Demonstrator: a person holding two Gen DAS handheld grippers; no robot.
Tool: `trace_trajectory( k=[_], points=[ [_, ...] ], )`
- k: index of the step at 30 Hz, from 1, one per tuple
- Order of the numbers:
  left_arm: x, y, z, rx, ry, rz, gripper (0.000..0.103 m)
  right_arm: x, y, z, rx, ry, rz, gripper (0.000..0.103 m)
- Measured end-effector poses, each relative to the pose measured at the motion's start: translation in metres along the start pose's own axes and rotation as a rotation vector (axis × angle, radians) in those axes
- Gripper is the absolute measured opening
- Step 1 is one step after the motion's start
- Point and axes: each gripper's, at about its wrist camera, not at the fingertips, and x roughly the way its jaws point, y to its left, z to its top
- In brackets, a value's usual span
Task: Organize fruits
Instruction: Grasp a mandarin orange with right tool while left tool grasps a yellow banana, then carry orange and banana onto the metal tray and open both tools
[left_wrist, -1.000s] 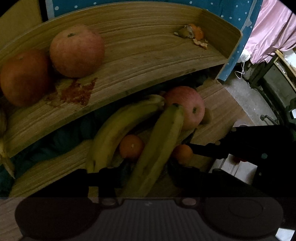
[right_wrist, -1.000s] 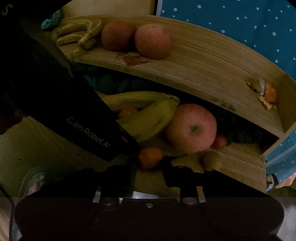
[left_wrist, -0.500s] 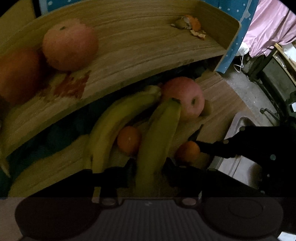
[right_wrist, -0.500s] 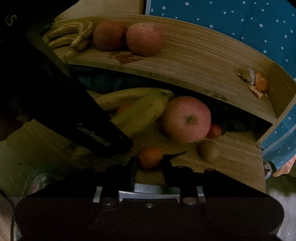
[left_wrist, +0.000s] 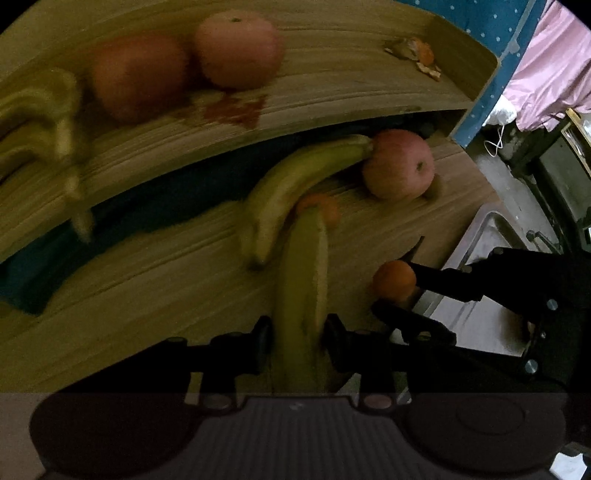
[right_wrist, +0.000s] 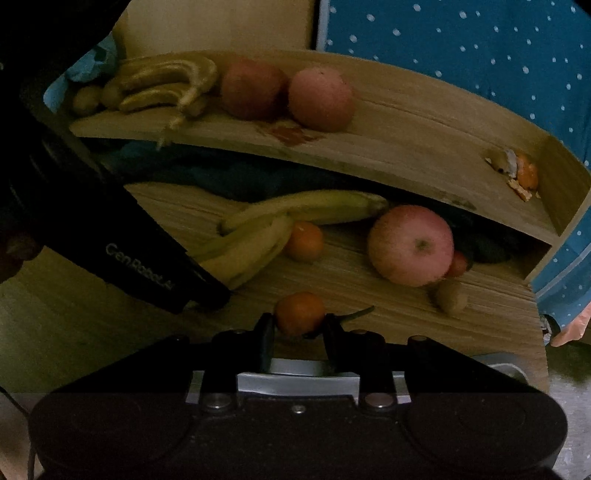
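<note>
One apple (right_wrist: 410, 245) beside second banana (right_wrist: 310, 209)

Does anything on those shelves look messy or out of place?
Yes. Torn orange peel scraps lie in the upper shelf's far right corner, and a reddish stain marks the wood in front of the two apples.

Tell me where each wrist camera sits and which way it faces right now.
Left wrist: behind the left gripper, facing the two wooden shelves; its fingers clamp a banana; the right gripper enters at right.
Right wrist: behind the right gripper, facing the same shelves; its fingers clamp a small orange; the left gripper's black body crosses at left.
Shared: held banana, small orange, lower-shelf apple, upper-shelf apples, peel scraps.
</note>
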Motion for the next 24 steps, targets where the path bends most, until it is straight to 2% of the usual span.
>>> trace_trajectory(
  k=[10,17,24],
  points=[
    [-0.025,0.016,-0.032,0.023,-0.006,-0.020,0.034,-0.024,0.046,-0.013,0.066,-0.013,-0.036,0.031],
    [-0.045,0.028,-0.055,0.046,-0.030,-0.060,0.034,-0.046,0.078,-0.031,0.137,-0.009,-0.096,0.031],
    [-0.060,0.025,-0.070,0.075,-0.046,-0.109,0.034,-0.069,0.090,-0.045,0.170,-0.004,-0.154,0.031]
  ],
)
